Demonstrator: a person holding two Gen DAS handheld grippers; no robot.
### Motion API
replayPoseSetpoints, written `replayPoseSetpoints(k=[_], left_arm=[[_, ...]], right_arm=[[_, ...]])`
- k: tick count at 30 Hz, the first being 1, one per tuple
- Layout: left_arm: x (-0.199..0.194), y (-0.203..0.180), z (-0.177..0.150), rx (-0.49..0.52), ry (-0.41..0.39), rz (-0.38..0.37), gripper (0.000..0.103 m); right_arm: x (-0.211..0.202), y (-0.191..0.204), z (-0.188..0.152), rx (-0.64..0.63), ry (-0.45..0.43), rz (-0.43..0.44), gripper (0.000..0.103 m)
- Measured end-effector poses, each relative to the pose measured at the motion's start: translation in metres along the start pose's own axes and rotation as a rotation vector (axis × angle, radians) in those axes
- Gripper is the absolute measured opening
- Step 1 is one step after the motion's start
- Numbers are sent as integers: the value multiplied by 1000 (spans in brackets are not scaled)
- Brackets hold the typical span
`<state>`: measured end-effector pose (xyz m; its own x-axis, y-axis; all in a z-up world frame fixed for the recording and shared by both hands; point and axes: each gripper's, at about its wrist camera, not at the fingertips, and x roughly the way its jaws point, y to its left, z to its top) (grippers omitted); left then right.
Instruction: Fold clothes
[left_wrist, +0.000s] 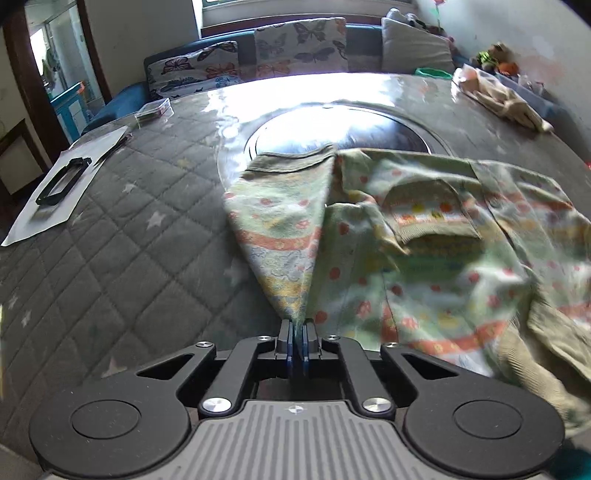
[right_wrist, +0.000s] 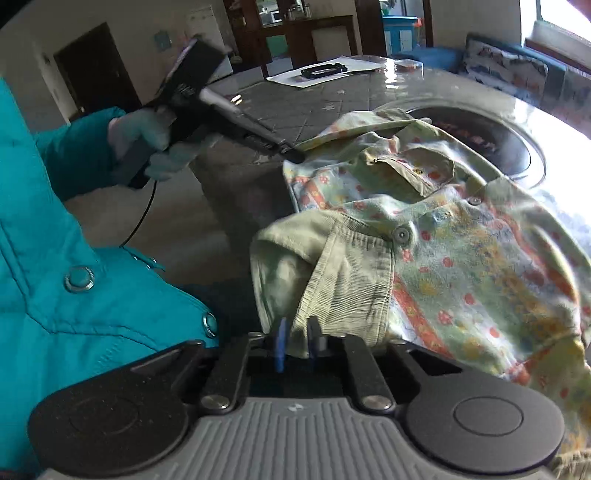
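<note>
Mid-fold: the left tongs (left_wrist: 298, 332) were pinched tight on the floral child's shirt (left_wrist: 424, 236), lifted over the quilted counter (left_wrist: 122, 236); the right tongs (right_wrist: 298, 341), narrowly parted, gripped its corduroy hem; next, lay it flat

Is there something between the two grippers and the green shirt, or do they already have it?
Nothing visible stands between. The left gripper is shut on an edge of the green shirt, and the right gripper has the shirt's corduroy collar between its fingers. The shirt lies partly on the table.
</note>
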<state>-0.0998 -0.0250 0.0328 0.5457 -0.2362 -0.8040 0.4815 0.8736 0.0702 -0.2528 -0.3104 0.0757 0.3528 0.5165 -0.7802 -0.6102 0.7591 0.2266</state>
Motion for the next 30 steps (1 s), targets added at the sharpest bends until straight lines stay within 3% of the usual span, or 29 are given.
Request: replayPoseSetpoints(k=[4, 6, 9, 14, 17, 20, 24, 30], left_arm=[[-12, 1, 4, 7, -28, -16, 22], [-18, 1, 11, 11, -55, -27, 32], [-22, -3, 25, 23, -114, -27, 49], [-9, -17, 55, 44, -166, -79, 57], [9, -26, 75, 68, -191, -102, 62], [26, -35, 95, 92, -217, -124, 70], [50, -47, 121, 124, -250, -153, 84], [80, -55, 139, 182, -251, -190, 85]], right_arm=[[-19, -24, 16, 83, -67, -35, 17], [-35, -42, 16, 157, -135, -122, 29], [-53, -66, 8, 278, -211, -242, 37], [-71, -125, -8, 478, -320, -406, 42], [-66, -158, -16, 585, -358, -432, 43], [-60, -188, -23, 659, -389, -449, 50], [-51, -209, -24, 687, -393, -454, 55], [-33, -229, -24, 719, -385, -415, 56]])
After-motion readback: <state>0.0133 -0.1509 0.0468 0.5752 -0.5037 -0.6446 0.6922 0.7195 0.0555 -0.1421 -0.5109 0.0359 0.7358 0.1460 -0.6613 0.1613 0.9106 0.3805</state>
